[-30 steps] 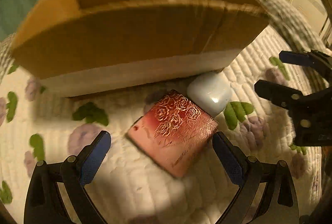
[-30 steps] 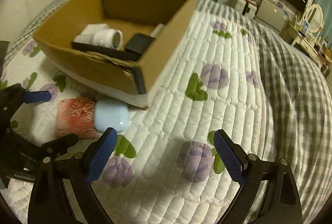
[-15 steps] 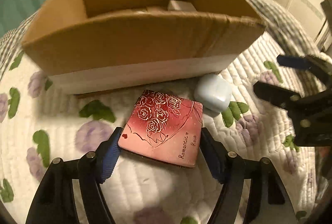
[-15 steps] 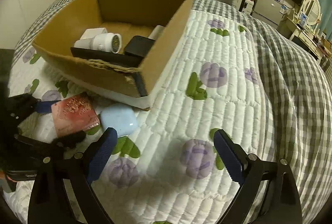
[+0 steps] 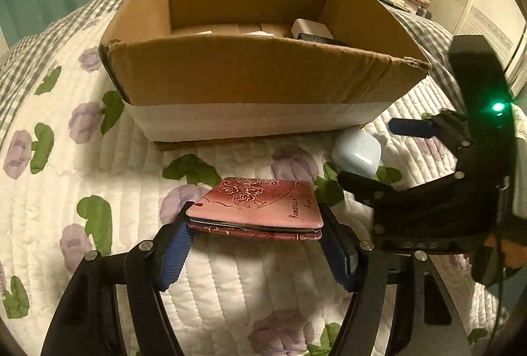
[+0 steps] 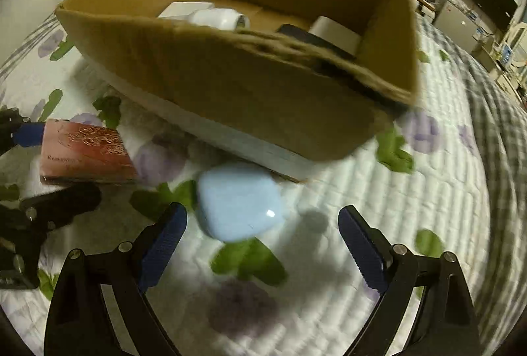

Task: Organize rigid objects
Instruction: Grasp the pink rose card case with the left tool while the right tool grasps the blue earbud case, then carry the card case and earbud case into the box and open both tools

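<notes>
While the left gripper clamps a flat pink rose-embossed wallet raised above the flower-print white quilt, right gripper spread wide around a pale blue rounded plastic case, resting beside the open brown cardboard box

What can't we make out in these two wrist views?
- Cardboard box contents: the near wall hides most of them in both views; white items and a dark one only peek over the rim.
- Pink wallet: whether it is lifted off the quilt is unclear in the left view.
- Right view: motion blur smears the blue case.
- Right hand-held gripper: contact with the case is unclear.
</notes>
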### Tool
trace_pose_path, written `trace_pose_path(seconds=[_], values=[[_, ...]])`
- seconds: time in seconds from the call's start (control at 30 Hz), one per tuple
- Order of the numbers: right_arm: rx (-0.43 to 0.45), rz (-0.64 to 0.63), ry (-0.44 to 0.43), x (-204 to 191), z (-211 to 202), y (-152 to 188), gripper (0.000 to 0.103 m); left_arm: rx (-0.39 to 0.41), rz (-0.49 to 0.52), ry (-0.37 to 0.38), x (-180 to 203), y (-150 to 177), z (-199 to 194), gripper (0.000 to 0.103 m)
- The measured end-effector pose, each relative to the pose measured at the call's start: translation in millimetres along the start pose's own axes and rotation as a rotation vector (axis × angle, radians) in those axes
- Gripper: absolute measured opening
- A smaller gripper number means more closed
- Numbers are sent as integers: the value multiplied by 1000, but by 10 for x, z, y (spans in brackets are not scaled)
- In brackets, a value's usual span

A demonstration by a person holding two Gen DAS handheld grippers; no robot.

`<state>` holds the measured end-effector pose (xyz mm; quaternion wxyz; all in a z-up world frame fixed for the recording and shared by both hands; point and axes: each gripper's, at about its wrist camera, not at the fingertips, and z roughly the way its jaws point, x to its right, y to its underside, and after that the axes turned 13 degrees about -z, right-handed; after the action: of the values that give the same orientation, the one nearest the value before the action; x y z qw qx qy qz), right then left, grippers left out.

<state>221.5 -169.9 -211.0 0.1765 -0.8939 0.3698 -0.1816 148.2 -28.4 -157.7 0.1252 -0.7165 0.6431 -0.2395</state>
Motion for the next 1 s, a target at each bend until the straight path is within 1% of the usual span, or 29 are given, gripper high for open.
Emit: trace_pose_path(seconds=[0.03,0.07,0.1,0.13,0.17,0.2,0.33,0.37,0.47,0.53,0.6,0.7,0.73,0.77,0.87,1.0], values=[[0,-6,5,-25,26,-29,84,3,0,3,1,-4,-3,72],[-2,-9,3,-43,58,-57,72,6,1,8,-7,-4,-15,72],[-5,-7,-2,-47,79,-72,64,7,0,15,-15,-3,-22,72],[-4,-2,-15,-47,90,-82,52,6,-1,24,-20,5,-29,72],[1,5,-26,-47,88,-88,52,4,-3,36,-28,11,-33,72],[2,8,-17,-56,67,-90,52,1,-5,44,-34,16,-34,72],[-15,-22,-5,-99,-2,-58,52,-13,-14,46,-56,12,-9,72],[-20,-20,-2,-91,-23,-47,52,-23,-19,47,-69,0,6,74],[-31,-3,-5,-61,-57,-16,52,-57,-27,49,-83,-44,89,74],[-42,-3,9,-60,-82,20,52,-78,-15,26,-57,-74,165,74],[-42,10,7,-48,-101,14,52,-83,24,-5,3,-112,233,75],[-35,12,2,-11,-154,29,52,-104,43,-43,49,-179,360,75],[-32,11,-1,16,-158,36,52,-107,46,-49,56,-197,386,74],[-29,10,-3,15,-165,28,52,-108,57,-53,71,-206,393,71],[-21,3,-4,22,-208,19,52,-100,79,-66,104,-200,331,71],[-5,-7,-2,-9,-336,2,52,-62,68,-45,112,-167,73,71]])
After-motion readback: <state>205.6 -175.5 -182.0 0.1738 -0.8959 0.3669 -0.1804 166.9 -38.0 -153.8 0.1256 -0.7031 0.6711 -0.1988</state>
